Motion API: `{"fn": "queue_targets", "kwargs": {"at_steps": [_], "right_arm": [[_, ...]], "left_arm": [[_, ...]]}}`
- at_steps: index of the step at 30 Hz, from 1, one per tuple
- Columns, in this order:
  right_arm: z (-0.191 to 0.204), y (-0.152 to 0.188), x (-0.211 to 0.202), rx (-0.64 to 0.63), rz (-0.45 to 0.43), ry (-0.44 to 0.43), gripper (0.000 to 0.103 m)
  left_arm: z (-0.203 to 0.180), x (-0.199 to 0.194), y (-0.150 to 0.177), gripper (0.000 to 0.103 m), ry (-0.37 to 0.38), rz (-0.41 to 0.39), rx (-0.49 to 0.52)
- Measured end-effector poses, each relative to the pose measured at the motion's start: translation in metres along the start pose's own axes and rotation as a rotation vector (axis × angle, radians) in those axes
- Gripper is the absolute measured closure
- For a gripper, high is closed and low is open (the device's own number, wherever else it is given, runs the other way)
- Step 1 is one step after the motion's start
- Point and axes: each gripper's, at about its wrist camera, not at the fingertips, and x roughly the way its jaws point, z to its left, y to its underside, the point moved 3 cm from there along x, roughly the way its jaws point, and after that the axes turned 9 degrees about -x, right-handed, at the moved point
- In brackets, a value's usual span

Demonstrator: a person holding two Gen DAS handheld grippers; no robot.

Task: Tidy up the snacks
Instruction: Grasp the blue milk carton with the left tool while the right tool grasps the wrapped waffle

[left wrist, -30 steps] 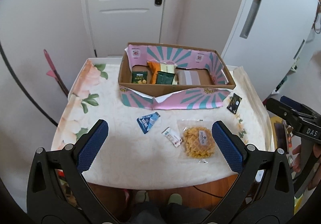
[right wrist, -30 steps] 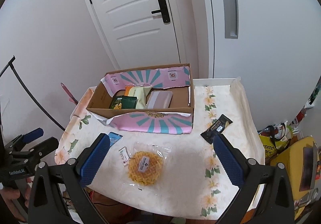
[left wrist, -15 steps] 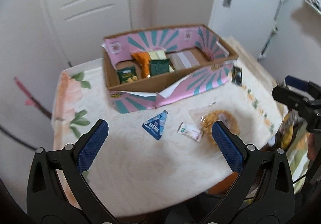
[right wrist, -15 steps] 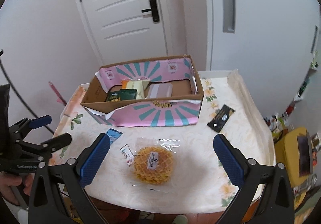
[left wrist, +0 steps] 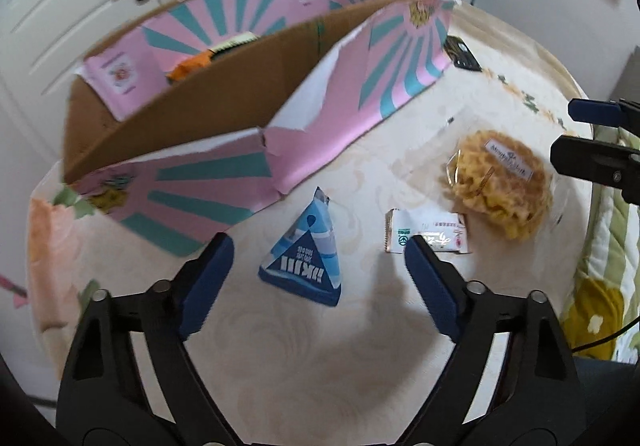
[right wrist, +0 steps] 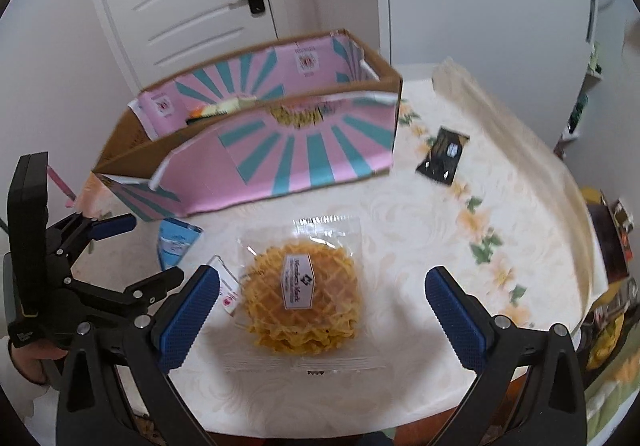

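Blue triangular packet (left wrist: 303,255) lies flat on the cream floral tablecloth (left wrist: 304,358), just in front of the pink-and-teal cardboard box (left wrist: 224,118), and the left gripper (left wrist: 316,278) frames it with jaws spread; they have just been closing in a little, with the packet between the pads but untouched by either. The step in hand looks like the reach for a first pick-up, both tools low over the loose snacks and nothing held. Next, I judge, the left gripper must sink until its pads flank the packet's thin edges, a flat foil shape that may slide rather than lift. To the right sits a small white sachet (left wrist: 426,237), touching or nearly touching the bagged waffle cookies (left wrist: 500,182), and beyond them a black wrapper (left wrist: 462,54) by the box's corner. The right gripper (right wrist: 320,306) hangs spread wide above the waffle bag (right wrist: 302,286), pads clear of the clear plastic; it needs to drop and close across the stack gently, since the cookies look brittle. The left view alone shows the blue packet whole and the sachet's printing; the right view alone shows the full outline of the waffle bag, the black wrapper (right wrist: 442,154) entire, and a hand (right wrist: 24,362) gripping the left tool.
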Motion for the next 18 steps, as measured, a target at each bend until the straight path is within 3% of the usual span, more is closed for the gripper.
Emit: {"fn": "queue_targets", "kwargs": {"at_steps": [4, 9, 18], "right_arm": [[0.003, 0.006, 0.012, 0.014, 0.012, 0.007, 0.001], [0.005, 0.007, 0.021, 0.026, 0.010, 0.009, 0.001], [0.004, 0.009, 0.031, 0.035, 0.021, 0.010, 0.001]], "left_arm": [[0.004, 0.010, 0.000, 0.037, 0.011, 0.020, 0.012], [0.007, 0.012, 0.000, 0.065, 0.028, 0.023, 0.040], [0.005, 0.009, 0.001, 0.067, 0.008, 0.011, 0.069]]}}
